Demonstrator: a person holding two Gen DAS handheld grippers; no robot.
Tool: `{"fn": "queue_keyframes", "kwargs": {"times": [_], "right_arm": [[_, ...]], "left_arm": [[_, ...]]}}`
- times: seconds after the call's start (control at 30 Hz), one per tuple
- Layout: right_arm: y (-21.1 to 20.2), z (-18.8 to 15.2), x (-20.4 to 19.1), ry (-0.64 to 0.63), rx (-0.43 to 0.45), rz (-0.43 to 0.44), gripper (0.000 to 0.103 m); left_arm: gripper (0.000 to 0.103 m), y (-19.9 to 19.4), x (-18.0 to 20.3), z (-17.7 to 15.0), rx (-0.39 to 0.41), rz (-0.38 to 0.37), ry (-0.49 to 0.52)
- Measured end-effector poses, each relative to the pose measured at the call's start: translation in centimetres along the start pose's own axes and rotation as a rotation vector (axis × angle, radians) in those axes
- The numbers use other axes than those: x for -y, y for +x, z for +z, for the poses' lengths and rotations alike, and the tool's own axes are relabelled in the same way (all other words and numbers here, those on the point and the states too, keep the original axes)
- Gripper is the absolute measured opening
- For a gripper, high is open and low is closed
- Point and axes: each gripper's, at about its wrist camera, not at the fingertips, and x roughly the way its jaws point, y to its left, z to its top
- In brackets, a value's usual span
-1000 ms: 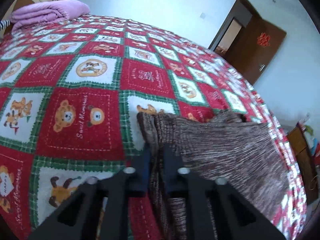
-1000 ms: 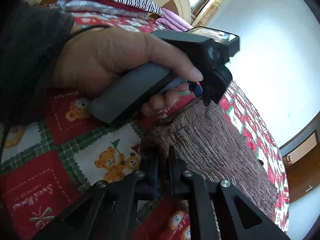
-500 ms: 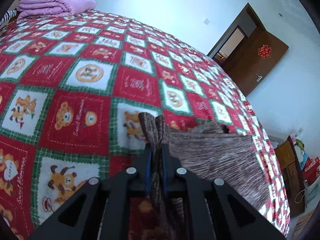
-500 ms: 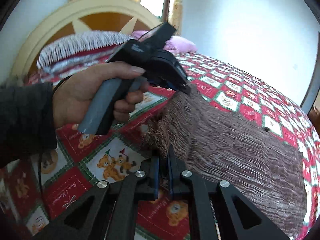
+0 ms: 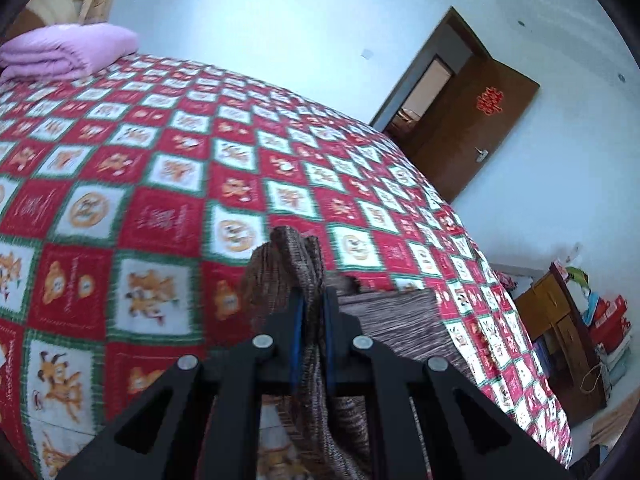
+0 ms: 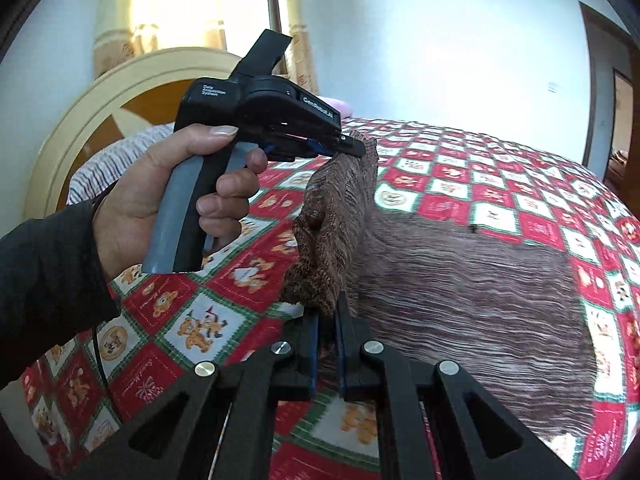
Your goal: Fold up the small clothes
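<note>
While both grippers pinch the same brown knit garment (image 6: 460,292), its near edge is raised off the bedspread (image 5: 160,184) and the rest trails down onto the red, white and green bear-patterned squares. In the left wrist view the left gripper (image 5: 313,312) has its blue-lined fingers (image 5: 298,320) pressed together on a bunched ridge of the knit, which rises in a crumpled peak just beyond the tips; the cloth falls away to the right and lies flat toward the right edge of the bed. In the right wrist view the right gripper (image 6: 327,320) is likewise clamped on a fold of the garment, with the knit squeezed between its two fingers. Above it the left hand (image 6: 160,200) grips the grey handle of the other tool, whose tip holds a higher corner of the fabric, so a slack band of knit hangs between the two pinch points. Most of the garment spreads flat across the bedspread to the right. A folded lilac blanket (image 5: 64,52) rests at the far left corner of the bed, near the round cream headboard (image 6: 80,120). A brown door (image 5: 476,132) with a red ornament stands open in the white wall beyond the bed's far right corner.
</note>
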Motion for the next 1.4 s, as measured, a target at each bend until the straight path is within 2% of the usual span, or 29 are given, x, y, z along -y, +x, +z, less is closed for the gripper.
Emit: {"fn": "queue_keyframes", "kwargs": {"times": [0.37, 0.83, 1.17, 1.4], "right_arm": [[-3.6, -0.7, 5.6, 0.097, 0.023, -0.018, 0.006], [-6.2, -3.8, 13.7, 0.277, -0.030, -0.014, 0.005], [-6.6, -6.6, 18.5, 0.390, -0.071, -0.030, 0.005], [-4.9, -10.2, 22.2, 0.583, -0.121, 0.027, 0.005]], "left_arm": [[0.009, 1.8, 6.5, 0.9, -0.007, -0.014, 0.082], [0.009, 8.4, 14.4, -0.4, -0.088, -0.053, 0.214], [0.009, 13.7, 18.6, -2.6, -0.161, -0.034, 0.320], [0.012, 17.9, 20.5, -4.7, -0.215, 0.028, 0.390]]}}
